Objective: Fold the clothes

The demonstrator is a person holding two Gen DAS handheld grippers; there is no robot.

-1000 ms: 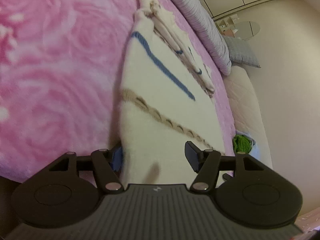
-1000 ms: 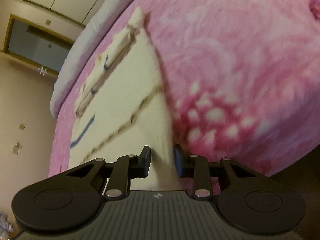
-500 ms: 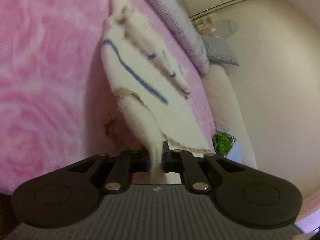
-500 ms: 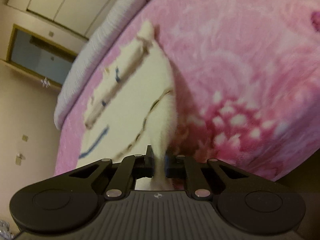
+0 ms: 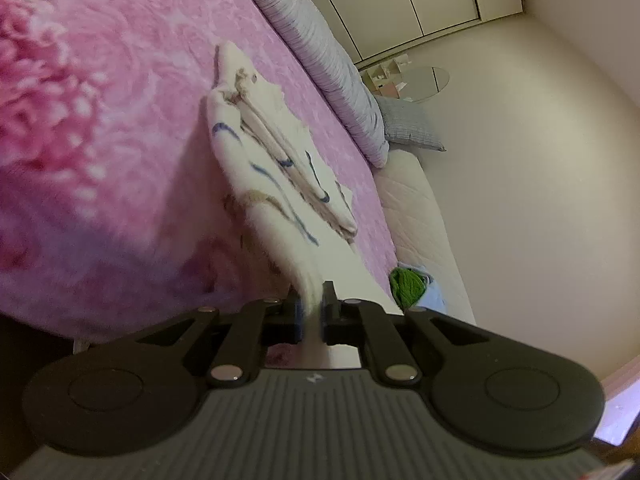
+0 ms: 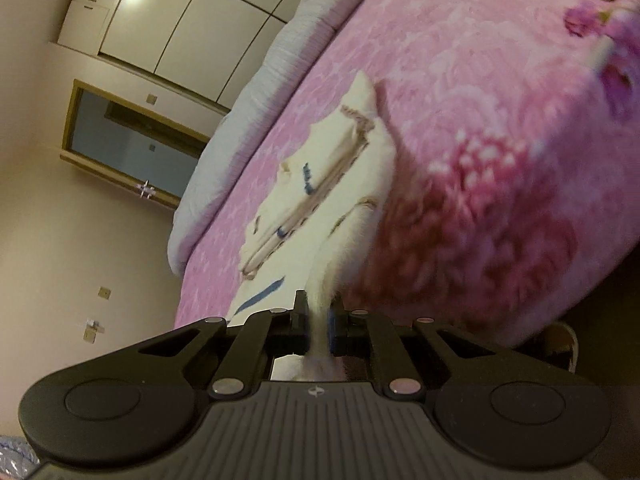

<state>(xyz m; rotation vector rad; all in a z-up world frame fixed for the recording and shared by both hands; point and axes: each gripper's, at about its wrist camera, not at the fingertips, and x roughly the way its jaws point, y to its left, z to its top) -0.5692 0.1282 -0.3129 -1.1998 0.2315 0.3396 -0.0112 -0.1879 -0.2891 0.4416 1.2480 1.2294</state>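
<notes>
A cream knit garment with blue and tan stripes lies on the pink floral blanket, its sleeves folded along its far side. My left gripper is shut on one near corner of the garment's hem and lifts it off the bed. In the right wrist view the same garment stretches away from me, and my right gripper is shut on the other near hem corner, also raised. The blanket shows beneath the lifted cloth.
A long grey striped bolster lies along the bed's far side, with a grey pillow beside it. A green object sits at the mattress edge. Wardrobe doors and a doorway stand beyond the bed.
Both grippers closed on the hem corners and lifted them. The near part of the garment has risen from the blanket, and the view has pulled back and up.
</notes>
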